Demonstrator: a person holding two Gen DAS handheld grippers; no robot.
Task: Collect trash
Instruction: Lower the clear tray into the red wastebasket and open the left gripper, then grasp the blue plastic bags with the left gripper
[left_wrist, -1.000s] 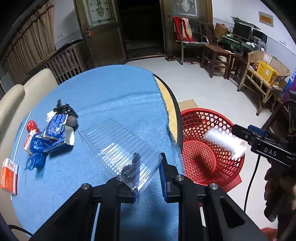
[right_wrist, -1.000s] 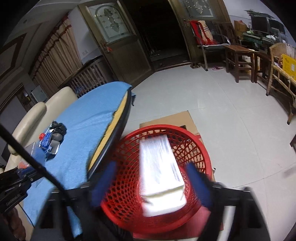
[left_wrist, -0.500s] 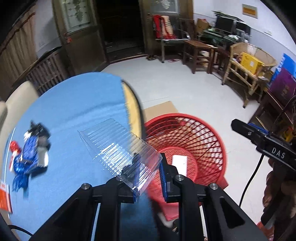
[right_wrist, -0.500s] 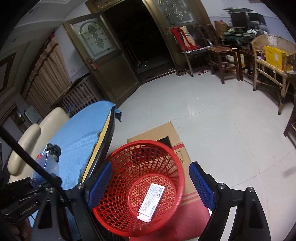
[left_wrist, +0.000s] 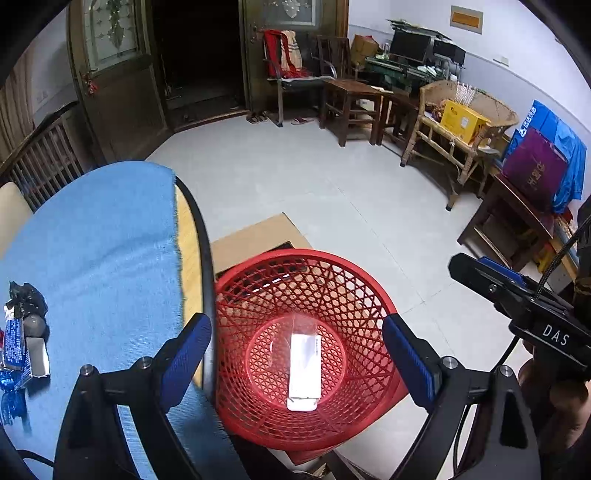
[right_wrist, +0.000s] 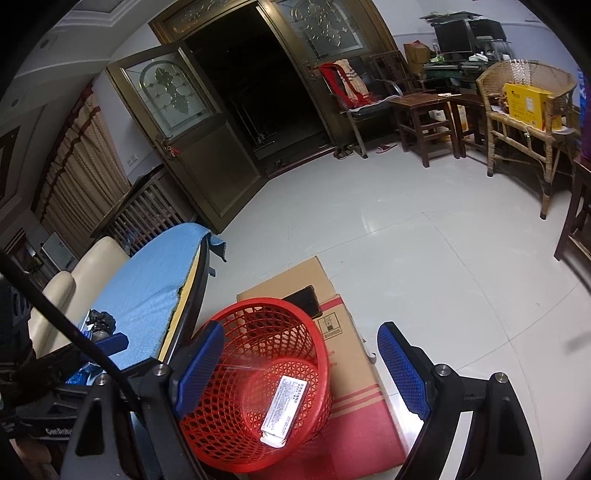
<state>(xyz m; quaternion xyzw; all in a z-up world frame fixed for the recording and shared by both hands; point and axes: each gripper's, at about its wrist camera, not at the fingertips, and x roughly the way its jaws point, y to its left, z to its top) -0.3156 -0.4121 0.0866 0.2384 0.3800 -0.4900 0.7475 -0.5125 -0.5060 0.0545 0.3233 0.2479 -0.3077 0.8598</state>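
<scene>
you're working in a tiled room with glass-panelled double doors standing open at the back, wooden chairs and a wicker armchair along the wall. a round table under a blue cloth is sitting at your left, and the red mesh basket is standing on a flattened cardboard box just beside the table's edge.

your left gripper is hanging right over the basket, pointing down into it; its jaws have just been opening and are now spread wide, with nothing pressed between the blue pads. the clear ribbed plastic tray is showing only as a faint, blurred sheet inside the basket, over the white printed packet lying on the basket floor.

your right gripper is also standing released, jaws wide apart and holding nothing, looking down at the basket from the side. in the left view it is showing at the right edge, your hand wrapped round its handle.

more trash is waiting on the cloth: a cluster of blue wrappers and a crumpled black bag near the table's far left.
</scene>
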